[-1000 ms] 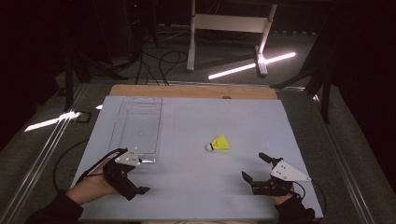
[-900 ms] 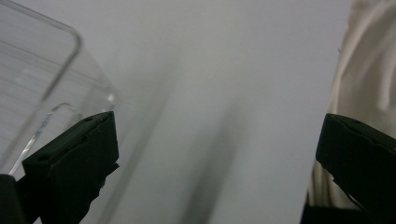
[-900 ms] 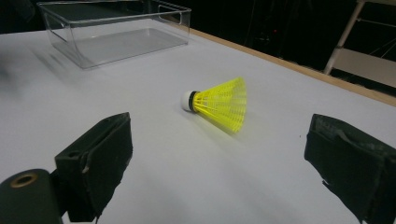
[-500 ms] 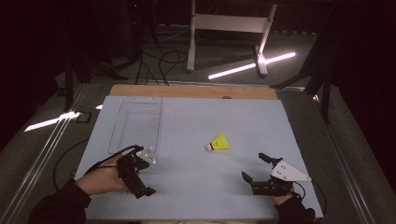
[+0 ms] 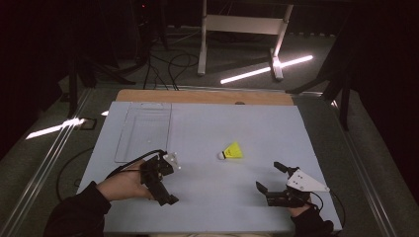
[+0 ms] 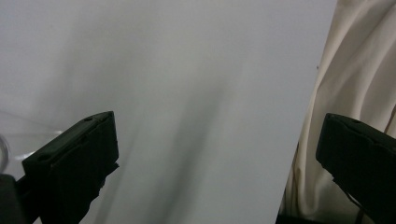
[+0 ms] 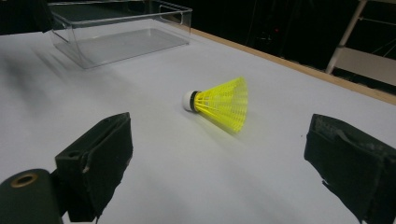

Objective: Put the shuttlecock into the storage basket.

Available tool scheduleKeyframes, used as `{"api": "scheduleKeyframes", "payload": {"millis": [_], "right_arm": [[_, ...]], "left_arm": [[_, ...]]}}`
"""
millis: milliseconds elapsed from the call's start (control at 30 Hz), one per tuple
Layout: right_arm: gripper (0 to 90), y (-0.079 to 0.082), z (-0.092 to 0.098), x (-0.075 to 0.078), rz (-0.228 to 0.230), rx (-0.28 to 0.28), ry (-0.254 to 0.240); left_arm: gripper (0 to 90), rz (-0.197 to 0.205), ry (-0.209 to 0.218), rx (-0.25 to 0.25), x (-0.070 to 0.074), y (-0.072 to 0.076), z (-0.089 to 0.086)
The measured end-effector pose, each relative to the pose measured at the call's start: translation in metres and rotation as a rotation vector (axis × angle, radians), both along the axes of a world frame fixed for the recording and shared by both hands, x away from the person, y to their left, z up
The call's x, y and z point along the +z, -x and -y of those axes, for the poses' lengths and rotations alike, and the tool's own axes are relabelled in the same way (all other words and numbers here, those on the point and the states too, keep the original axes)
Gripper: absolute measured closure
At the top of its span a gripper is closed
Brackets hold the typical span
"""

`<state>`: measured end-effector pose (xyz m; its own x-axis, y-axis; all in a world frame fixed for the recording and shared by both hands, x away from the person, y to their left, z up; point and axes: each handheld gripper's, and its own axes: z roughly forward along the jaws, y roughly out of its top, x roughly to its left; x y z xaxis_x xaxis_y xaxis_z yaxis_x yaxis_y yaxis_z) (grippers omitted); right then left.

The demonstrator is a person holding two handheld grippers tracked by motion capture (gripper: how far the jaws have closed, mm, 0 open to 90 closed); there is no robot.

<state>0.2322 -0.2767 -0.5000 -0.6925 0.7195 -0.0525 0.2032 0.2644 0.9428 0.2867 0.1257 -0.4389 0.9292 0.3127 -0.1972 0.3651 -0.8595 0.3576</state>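
Note:
A yellow shuttlecock (image 5: 232, 151) with a white cork lies on its side near the middle of the white table (image 5: 212, 123). In the right gripper view the shuttlecock (image 7: 222, 102) lies ahead, between the two spread jaws and well beyond them. My right gripper (image 5: 270, 177) rests open at the near right, a short way in front of the shuttlecock. My left gripper (image 5: 163, 190) is at the near left, held by a hand, open and empty. In the left gripper view my left gripper (image 6: 219, 149) faces bare table and a cream cloth (image 6: 359, 70).
A clear plastic box (image 5: 144, 131) stands at the left of the table, just beyond the left gripper; the box (image 7: 116, 37) is empty. A wooden strip (image 5: 207, 96) runs along the far edge. A cable (image 5: 133, 163) trails from the left gripper.
My left gripper has moved to the right and a little farther onto the table, turning as it went. The right gripper and the shuttlecock have stayed put.

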Motion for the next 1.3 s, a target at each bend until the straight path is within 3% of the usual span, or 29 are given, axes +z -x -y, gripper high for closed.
{"api": "scheduleKeyframes", "payload": {"millis": [67,300,700,800,967,1300], "right_arm": [[7.9,0.0,0.0,0.0,-0.001,-0.001,-0.001],[7.9,-0.001,0.0,-0.001,-0.01,0.001,-0.001],[7.9,0.0,0.0,0.0,-0.009,0.005,0.001],[8.0,0.0,0.0,0.0,-0.004,0.004,0.004],[8.0,0.0,0.0,0.0,-0.007,0.005,0.002],[8.0,0.0,-0.001,-0.001,-0.007,0.01,0.005]], "left_arm": [[0.1,-0.003,-0.001,0.008,0.001,-0.002,0.003],[0.0,0.043,0.02,0.018,0.008,-0.009,0.017],[0.0,0.065,0.078,-0.031,0.016,-0.024,0.039],[0.1,0.09,0.083,-0.044,0.019,-0.027,0.044],[0.1,0.133,0.118,-0.043,0.024,-0.037,0.054],[0.1,0.157,0.179,-0.054,0.029,-0.049,0.069]]}}
